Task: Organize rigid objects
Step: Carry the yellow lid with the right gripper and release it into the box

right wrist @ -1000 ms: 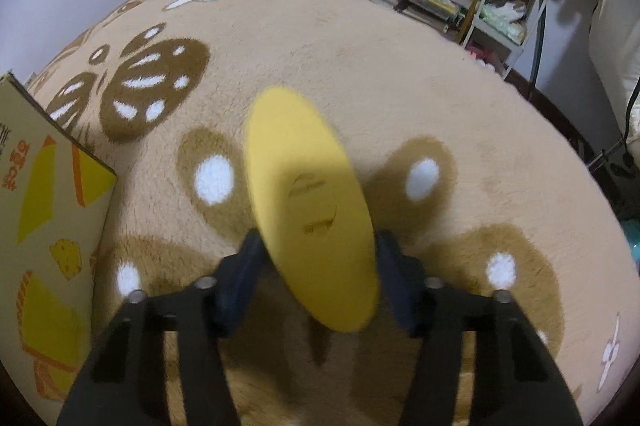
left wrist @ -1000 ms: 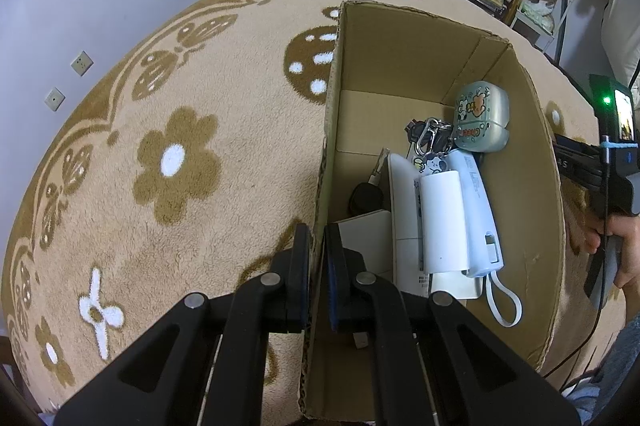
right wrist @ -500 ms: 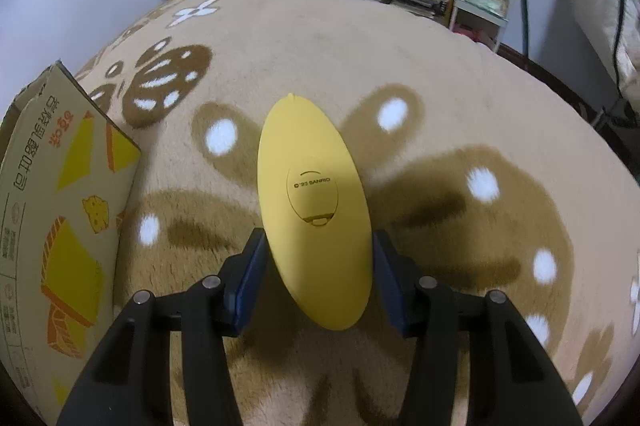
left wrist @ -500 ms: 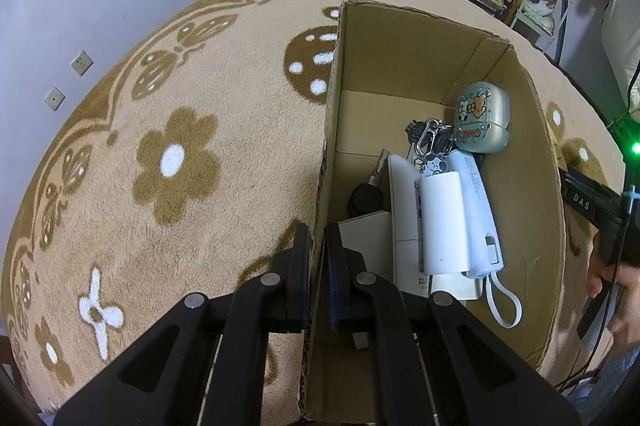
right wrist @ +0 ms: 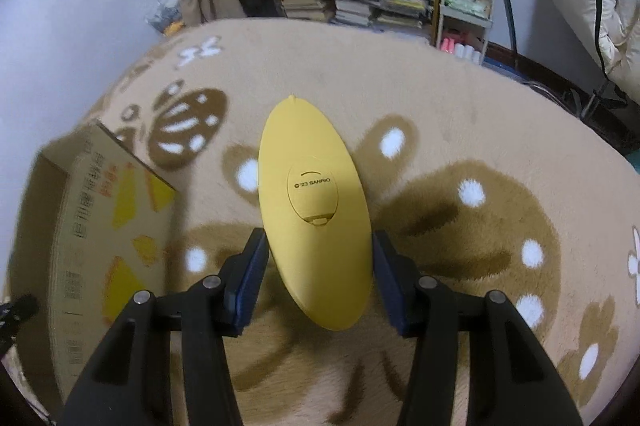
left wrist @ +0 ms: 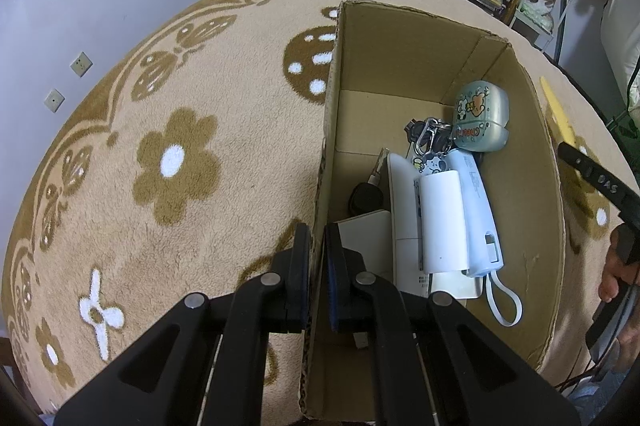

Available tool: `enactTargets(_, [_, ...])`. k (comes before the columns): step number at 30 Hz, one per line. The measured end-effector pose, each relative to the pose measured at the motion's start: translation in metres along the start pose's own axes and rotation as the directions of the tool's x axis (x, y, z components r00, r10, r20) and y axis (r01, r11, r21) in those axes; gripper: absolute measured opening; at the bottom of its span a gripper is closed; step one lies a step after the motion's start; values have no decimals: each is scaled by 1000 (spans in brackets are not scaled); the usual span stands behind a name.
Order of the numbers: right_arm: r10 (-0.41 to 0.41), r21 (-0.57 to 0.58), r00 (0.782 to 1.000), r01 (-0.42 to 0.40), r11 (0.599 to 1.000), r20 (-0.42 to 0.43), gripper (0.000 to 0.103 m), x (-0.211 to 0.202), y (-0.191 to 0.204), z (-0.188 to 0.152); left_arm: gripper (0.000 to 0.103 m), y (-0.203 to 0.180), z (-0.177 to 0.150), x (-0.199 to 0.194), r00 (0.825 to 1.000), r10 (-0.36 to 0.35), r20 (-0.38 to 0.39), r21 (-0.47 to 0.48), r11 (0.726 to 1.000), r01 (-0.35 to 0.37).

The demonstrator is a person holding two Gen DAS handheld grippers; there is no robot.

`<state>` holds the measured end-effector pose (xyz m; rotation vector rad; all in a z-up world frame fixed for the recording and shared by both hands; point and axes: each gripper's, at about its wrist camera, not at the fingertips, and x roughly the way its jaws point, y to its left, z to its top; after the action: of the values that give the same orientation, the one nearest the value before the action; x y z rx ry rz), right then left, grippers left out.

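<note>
yellow oval case (right wrist: 314, 226) pinched edgewise in right gripper (right wrist: 318, 280); could slip. left gripper (left wrist: 318, 268) clamped on cardboard box (left wrist: 326, 161) wall.

Left hand-held gripper (left wrist: 318, 278) clamps box (left wrist: 400, 65) wall at 6 o'clock; keys (left wrist: 430, 137), pouch (left wrist: 482, 117) inside.

Plush carpet, plain cardboard, smooth plastic
Matt yellow plastic oval case (right wrist: 314, 222); rough corrugated cardboard box (left wrist: 404, 57); fluffy beige carpet (left wrist: 224, 73); glossy pale-blue plastic handset (left wrist: 476, 209).
</note>
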<state>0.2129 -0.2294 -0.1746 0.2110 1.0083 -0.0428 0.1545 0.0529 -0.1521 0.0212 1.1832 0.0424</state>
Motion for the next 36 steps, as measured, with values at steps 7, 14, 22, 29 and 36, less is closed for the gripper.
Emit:
enactTargets(7, [69,2,995,-69,998,77,56,-41,14,11,7,1,1,0,1000,-6,0,-6,1000,6])
enactTargets(14, [186,-84,977,-178,980,107,56,-75,57,18,7,1,3,-1,1000,-9,3,-12,1000,9])
enactTargets(22, [285,-240,958,-266,933,44,56,-84,115,-1,7,2,4,-1,1000,-12,5,-13,1000,12])
enactTargets(29, [303,-345,951,-307,887,-67,56,-75,141,-18,7,4,4,-1,1000,-21,6,-25,999,21])
enactTargets(36, [275,-374,946,-321,870,-172,16,-56,149,-32,7,4,4,-1,1000,-19,7,-24,1000,19])
